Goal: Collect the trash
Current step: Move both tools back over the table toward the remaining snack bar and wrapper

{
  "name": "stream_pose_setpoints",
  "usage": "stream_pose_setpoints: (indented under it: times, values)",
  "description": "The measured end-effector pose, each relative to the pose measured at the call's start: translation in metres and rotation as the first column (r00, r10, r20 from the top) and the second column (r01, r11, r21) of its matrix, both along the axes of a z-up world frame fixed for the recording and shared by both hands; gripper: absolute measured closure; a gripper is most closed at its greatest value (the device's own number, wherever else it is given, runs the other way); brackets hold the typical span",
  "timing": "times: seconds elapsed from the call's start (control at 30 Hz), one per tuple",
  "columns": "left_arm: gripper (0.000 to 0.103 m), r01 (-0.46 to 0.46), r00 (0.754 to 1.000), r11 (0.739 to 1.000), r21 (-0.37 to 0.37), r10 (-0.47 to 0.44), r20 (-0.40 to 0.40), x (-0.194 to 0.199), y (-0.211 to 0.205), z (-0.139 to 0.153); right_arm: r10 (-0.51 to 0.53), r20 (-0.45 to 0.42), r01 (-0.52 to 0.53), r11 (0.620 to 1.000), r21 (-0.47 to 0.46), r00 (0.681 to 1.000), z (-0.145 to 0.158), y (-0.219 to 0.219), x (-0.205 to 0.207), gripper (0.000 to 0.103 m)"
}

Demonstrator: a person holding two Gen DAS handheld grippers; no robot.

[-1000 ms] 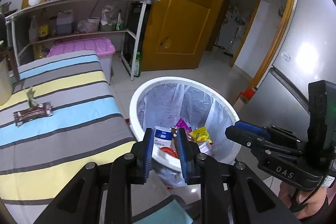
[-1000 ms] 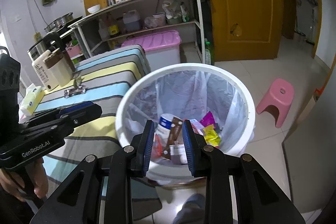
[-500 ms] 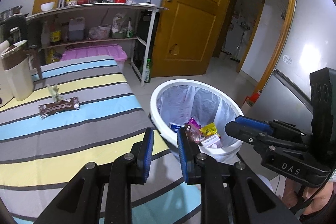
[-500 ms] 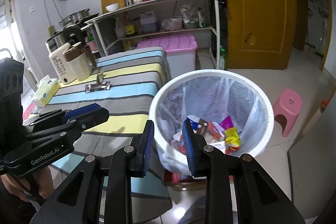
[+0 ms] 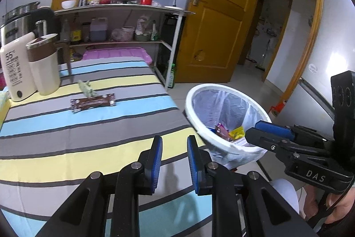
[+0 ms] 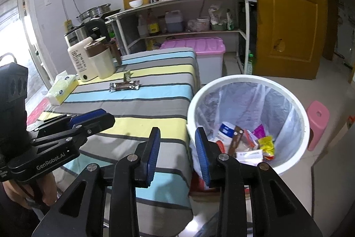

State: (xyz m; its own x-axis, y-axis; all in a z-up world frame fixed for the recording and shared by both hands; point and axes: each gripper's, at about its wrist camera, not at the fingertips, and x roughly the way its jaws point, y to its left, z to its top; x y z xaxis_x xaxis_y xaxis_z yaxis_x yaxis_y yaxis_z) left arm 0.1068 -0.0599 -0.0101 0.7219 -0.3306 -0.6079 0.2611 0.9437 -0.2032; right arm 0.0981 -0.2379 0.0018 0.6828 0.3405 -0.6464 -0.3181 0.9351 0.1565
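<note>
Left claw (image 5: 173, 154): narrow gap, nothing between the pads, over the striped tabletop (image 5: 66, 126).
Right claw (image 6: 177, 150): jaws opening, nothing between them, at the tabletop's edge beside the bin.
Brown wrapper (image 5: 93, 102): flat on a blue stripe, well ahead of both claws.
Crumpled green scrap (image 5: 87, 88): just behind the wrapper.
White lined bin (image 6: 304, 126): on the floor beside the tabletop, wrappers inside.
</note>
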Motion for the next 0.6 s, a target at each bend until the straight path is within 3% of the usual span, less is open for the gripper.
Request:
stream_pose_setpoints:
  times: [0.6]
  values:
    - [0.080, -0.138, 0.990, 0.990, 0.019, 0.138, 0.001, 0.014, 0.067, 0.004, 0.130, -0.008, -0.130, 0.991, -0.010, 0.991, -0.001, 0.056, 0.028, 0.063]
